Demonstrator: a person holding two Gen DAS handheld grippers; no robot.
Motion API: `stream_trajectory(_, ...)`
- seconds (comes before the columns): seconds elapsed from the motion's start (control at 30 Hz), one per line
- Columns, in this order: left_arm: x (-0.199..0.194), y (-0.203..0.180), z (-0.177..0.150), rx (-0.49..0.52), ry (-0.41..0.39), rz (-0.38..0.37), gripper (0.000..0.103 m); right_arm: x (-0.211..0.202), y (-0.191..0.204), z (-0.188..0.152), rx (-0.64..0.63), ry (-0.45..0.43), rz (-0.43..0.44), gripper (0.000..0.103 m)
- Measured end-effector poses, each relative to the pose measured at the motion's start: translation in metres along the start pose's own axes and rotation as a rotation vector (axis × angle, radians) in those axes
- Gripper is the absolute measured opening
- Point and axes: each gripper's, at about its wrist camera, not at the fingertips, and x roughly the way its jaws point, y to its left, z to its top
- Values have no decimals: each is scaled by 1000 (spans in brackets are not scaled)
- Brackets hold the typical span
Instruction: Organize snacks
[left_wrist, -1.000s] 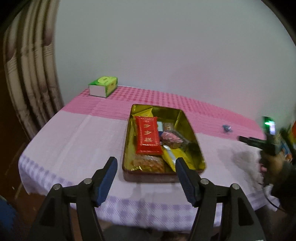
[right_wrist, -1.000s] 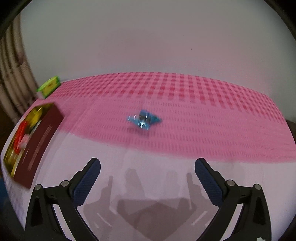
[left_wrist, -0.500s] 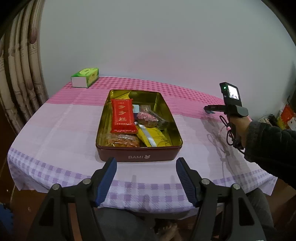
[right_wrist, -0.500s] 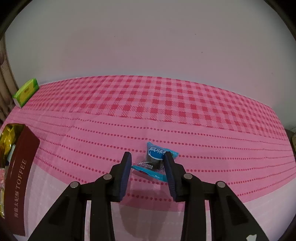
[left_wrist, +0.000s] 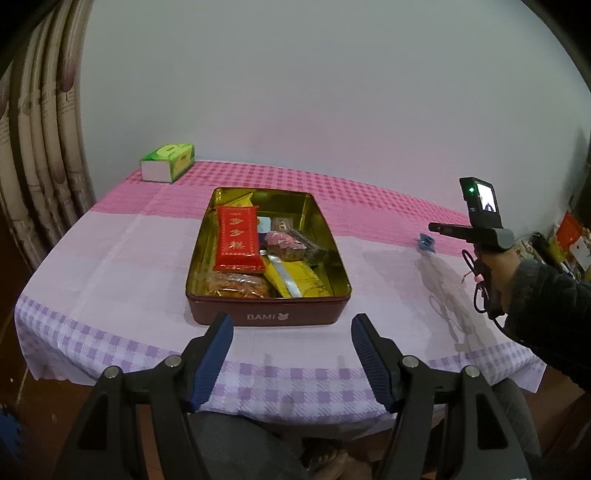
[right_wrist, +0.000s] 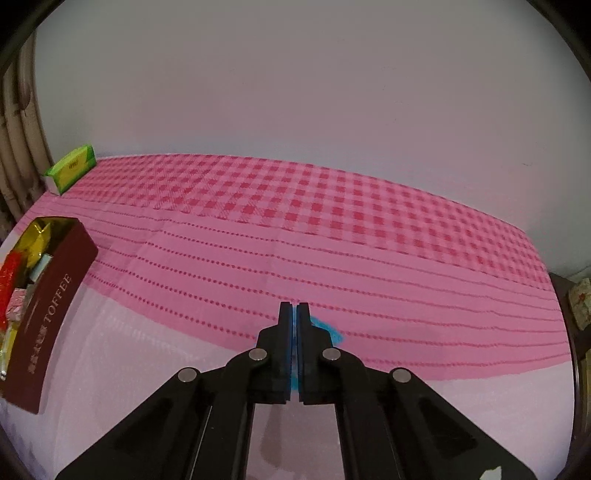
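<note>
A maroon tin (left_wrist: 266, 316) with a gold inside stands open mid-table and holds a red packet (left_wrist: 236, 236), a pink one (left_wrist: 284, 240), a yellow one (left_wrist: 295, 277) and an orange one (left_wrist: 236, 285). My left gripper (left_wrist: 291, 326) hangs open just before the tin's front wall, nothing between its fingers. Off to the right a hand holds my right gripper (left_wrist: 431, 230), with a small blue snack packet (left_wrist: 426, 242) at its tip. In the right wrist view the gripper (right_wrist: 294, 307) is shut on that blue packet (right_wrist: 327, 329), which pokes out to the right. The tin (right_wrist: 48, 314) lies at far left.
A green tissue box (left_wrist: 168, 162) sits at the table's far left corner, also the green box (right_wrist: 70, 168) in the right wrist view. A curtain (left_wrist: 37, 147) hangs left of the table. Bags (left_wrist: 569, 240) stand beyond the right edge. A wall backs the table.
My right gripper went from wide open to shut on the blue packet, which now hangs just off the cloth. My left gripper swung around to face the tin squarely, then held still.
</note>
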Motion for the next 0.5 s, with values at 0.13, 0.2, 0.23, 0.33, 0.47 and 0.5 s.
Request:
stream_trajectory(0.13,-3,-5,-1,11,-5,-5,68,-2,-16,-15,22,23,40,2)
stream_trajectory(0.2,-3,-6,-2,14,-1,-2,68,0,-26,-25,45,26,51,6)
stream_trajectory(0.23,-2,-6,-2,16,0,-3,68,0,-31,-29,66,19,61,10)
stream_trajectory(0.33,0,-7,-2,21,7,-4,68,-3,-42,-38,115,-7,104,60)
stream_trajectory(0.47,5,-6,-3,14,26,1,68,-4,-40,-40,118,-31,159,75)
stream_trajectory(0.5,7,-5,-3,13,31,3,68,-3,-37,-38,121,-37,177,82)
